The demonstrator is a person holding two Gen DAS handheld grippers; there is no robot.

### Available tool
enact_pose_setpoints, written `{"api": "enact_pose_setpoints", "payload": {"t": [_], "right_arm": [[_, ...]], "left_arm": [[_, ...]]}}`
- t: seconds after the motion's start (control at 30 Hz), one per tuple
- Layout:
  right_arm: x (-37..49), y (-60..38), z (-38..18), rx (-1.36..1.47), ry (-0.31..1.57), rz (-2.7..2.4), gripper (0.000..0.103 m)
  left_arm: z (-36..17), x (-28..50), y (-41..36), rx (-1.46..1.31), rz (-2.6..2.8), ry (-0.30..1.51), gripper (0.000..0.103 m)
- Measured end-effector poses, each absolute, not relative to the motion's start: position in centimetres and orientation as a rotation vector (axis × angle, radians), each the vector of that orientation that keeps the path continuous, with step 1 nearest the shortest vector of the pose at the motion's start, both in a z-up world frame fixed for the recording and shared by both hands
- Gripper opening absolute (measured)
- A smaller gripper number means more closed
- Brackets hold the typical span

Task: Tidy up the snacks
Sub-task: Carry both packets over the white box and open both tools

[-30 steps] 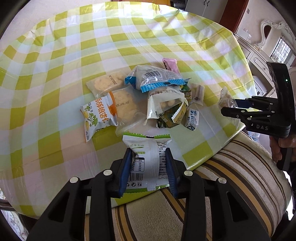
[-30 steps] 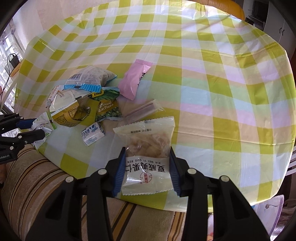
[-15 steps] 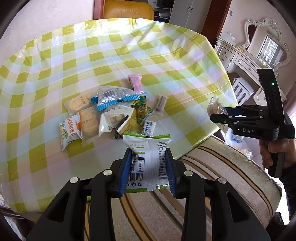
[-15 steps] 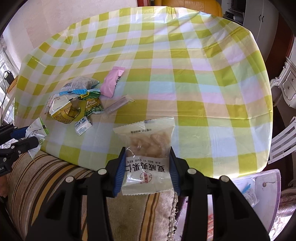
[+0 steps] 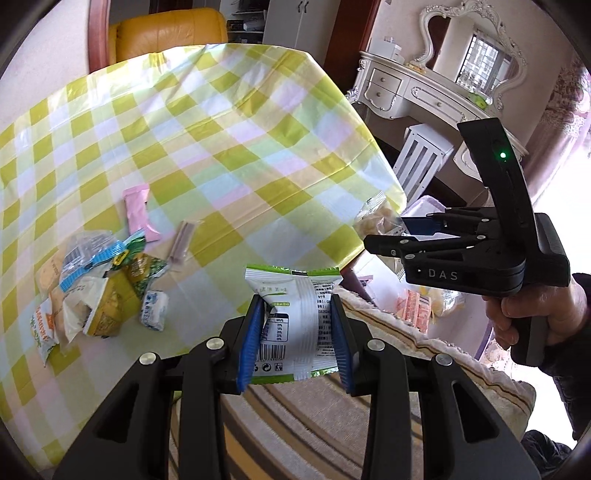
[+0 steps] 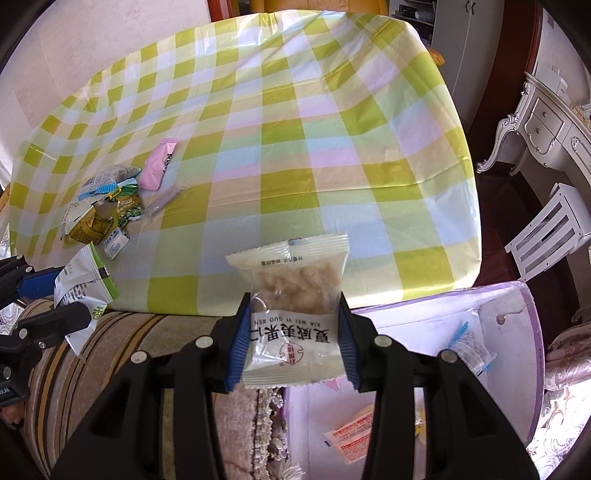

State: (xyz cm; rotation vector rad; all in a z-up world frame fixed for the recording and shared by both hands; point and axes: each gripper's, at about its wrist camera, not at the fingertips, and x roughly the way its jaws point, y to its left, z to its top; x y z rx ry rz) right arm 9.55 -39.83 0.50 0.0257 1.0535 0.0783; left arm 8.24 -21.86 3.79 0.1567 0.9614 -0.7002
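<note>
My left gripper [image 5: 295, 332] is shut on a white and green snack packet [image 5: 295, 314] and holds it above the table's near edge. My right gripper [image 6: 291, 332] is shut on a clear nut packet [image 6: 291, 291] and holds it above a pale purple box [image 6: 436, 325] beside the table. The right gripper also shows in the left wrist view [image 5: 384, 236], and the left gripper shows at the left edge of the right wrist view [image 6: 44, 295]. A pile of snack packets [image 5: 96, 288] lies on the checked tablecloth [image 5: 221, 147], with a pink packet [image 5: 138, 208] and a thin stick packet [image 5: 183, 240] beside it.
A striped cushion [image 5: 314, 424] lies along the table's near edge. The purple box holds a few packets [image 6: 354, 435]. A white dresser [image 5: 417, 92] and a white slatted stool [image 5: 424, 158] stand to the right. A yellow chair [image 5: 166, 33] is behind the table.
Both grippers have pulled back and swung right with their packets. The right one now hangs over the purple box, and the snack pile has slid to the left of both views.
</note>
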Motion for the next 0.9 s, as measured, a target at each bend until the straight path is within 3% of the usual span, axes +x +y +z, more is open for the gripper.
{"api": "enact_pose_setpoints", "payload": {"t": [0.9], "right_arm": [[4.6,-54.6,-4.2,0.285,1.093,-0.323,0.043]], "left_arm": [[-0.2,7.6,-38.6,0.268,-0.99,1.131,0.035]]}}
